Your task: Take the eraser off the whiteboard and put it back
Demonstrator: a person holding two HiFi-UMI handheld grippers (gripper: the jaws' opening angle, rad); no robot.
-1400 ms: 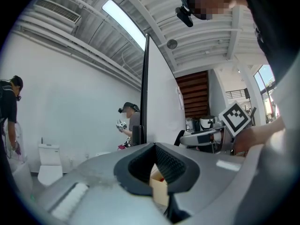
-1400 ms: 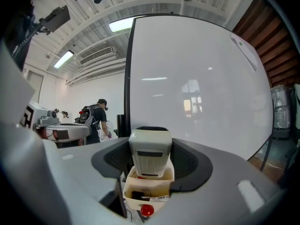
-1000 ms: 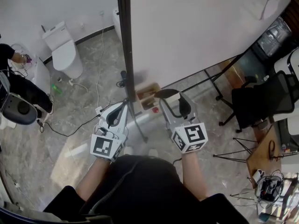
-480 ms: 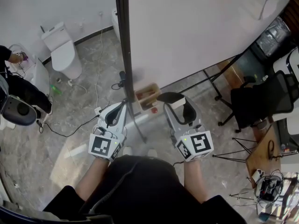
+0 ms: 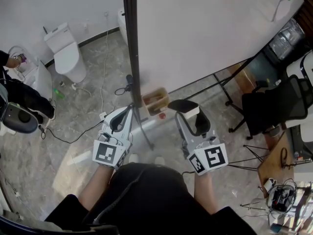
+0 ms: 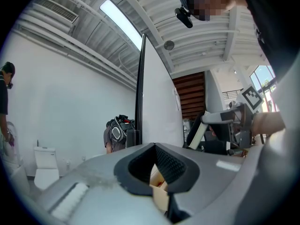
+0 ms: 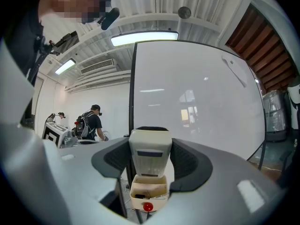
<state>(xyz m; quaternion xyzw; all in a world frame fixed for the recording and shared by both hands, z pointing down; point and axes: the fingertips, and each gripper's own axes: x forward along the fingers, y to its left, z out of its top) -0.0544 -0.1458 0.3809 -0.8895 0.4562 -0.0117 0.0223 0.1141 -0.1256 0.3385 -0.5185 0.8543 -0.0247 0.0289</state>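
The eraser (image 5: 190,111), a cream block with a black felt face, sits between the jaws of my right gripper (image 5: 185,107), which is shut on it. In the right gripper view the eraser (image 7: 150,153) stands upright between the black pads, facing the big whiteboard (image 7: 197,107) a short way ahead. The whiteboard (image 5: 210,28) fills the upper right of the head view. Left of the board's black post (image 5: 129,43), my left gripper (image 5: 130,109) holds still, shut with nothing in it; its tips (image 6: 154,146) meet.
A small cream box (image 5: 155,101) with a red ball (image 5: 162,115) hangs below the board's corner. A toilet (image 5: 66,53), floor cables and a person (image 5: 14,82) lie to the left. An office chair (image 5: 276,104) and the board's stand legs (image 5: 230,89) are on the right.
My right gripper has drawn back from the board with the eraser, shifting right and toward me in the head view. The left gripper has stayed put.
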